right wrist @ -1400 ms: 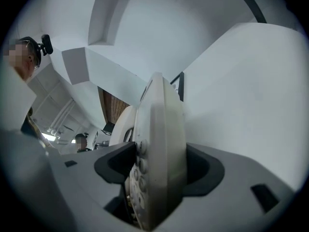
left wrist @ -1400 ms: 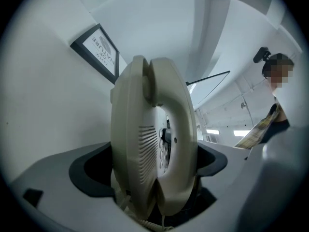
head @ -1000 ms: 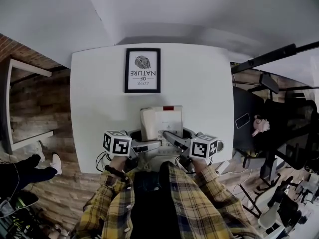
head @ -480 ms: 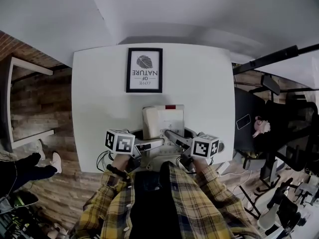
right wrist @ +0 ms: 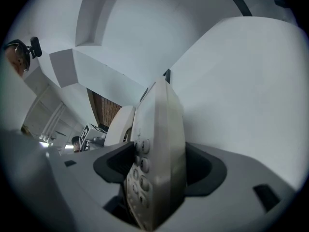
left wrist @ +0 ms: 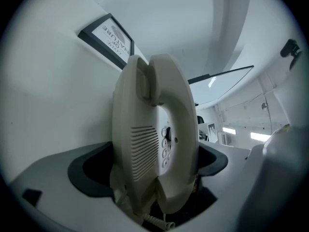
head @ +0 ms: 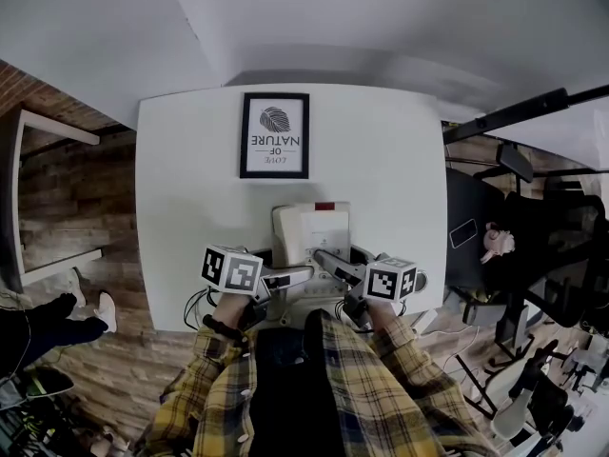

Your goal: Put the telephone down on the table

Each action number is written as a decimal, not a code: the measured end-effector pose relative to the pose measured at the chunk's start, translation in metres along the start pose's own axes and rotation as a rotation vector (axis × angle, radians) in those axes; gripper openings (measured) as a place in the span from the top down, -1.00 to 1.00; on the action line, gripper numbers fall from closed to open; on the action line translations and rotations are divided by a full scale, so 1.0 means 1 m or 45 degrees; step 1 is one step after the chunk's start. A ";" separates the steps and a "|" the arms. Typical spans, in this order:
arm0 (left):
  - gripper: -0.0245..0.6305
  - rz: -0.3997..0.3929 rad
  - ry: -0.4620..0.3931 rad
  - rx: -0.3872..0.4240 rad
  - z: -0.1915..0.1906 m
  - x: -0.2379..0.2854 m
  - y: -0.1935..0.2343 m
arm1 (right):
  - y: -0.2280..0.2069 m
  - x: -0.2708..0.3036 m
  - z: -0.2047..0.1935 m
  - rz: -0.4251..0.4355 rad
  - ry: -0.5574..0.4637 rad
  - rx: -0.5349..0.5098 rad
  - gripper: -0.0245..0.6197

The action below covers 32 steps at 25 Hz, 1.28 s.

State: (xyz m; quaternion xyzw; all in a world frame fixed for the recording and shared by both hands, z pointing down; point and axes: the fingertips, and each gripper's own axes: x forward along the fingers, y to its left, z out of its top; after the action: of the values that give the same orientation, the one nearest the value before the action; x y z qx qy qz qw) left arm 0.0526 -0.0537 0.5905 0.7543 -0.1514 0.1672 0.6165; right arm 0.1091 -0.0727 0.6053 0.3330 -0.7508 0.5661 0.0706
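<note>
A cream corded telephone (head: 311,233) with its handset on the cradle is at the near middle of the white table (head: 381,160). My left gripper (head: 285,279) is shut on its left near edge, and my right gripper (head: 328,263) is shut on its right near edge. In the left gripper view the telephone (left wrist: 152,139) stands between the dark jaws, handset, speaker grille and coiled cord showing. In the right gripper view its keypad side (right wrist: 157,163) is clamped between the jaws. I cannot tell whether its base touches the table.
A black-framed picture (head: 274,135) with a leaf print lies flat at the table's far middle. Wooden flooring and a white bench (head: 48,198) are to the left. A dark chair and gear (head: 514,227) stand to the right. My plaid sleeves are at the near edge.
The telephone and both grippers have barely shifted; the view moved slightly right a second ago, then held steady.
</note>
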 end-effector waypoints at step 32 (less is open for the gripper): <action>-0.50 0.189 -0.146 0.185 0.021 -0.019 0.007 | -0.018 -0.008 0.004 -0.278 0.054 -0.201 -0.01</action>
State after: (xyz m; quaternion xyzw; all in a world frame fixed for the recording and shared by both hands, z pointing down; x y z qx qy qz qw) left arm 0.0341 -0.0753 0.5841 0.7921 -0.2293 0.1795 0.5364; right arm 0.1265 -0.0758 0.6147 0.3940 -0.7506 0.5012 0.1737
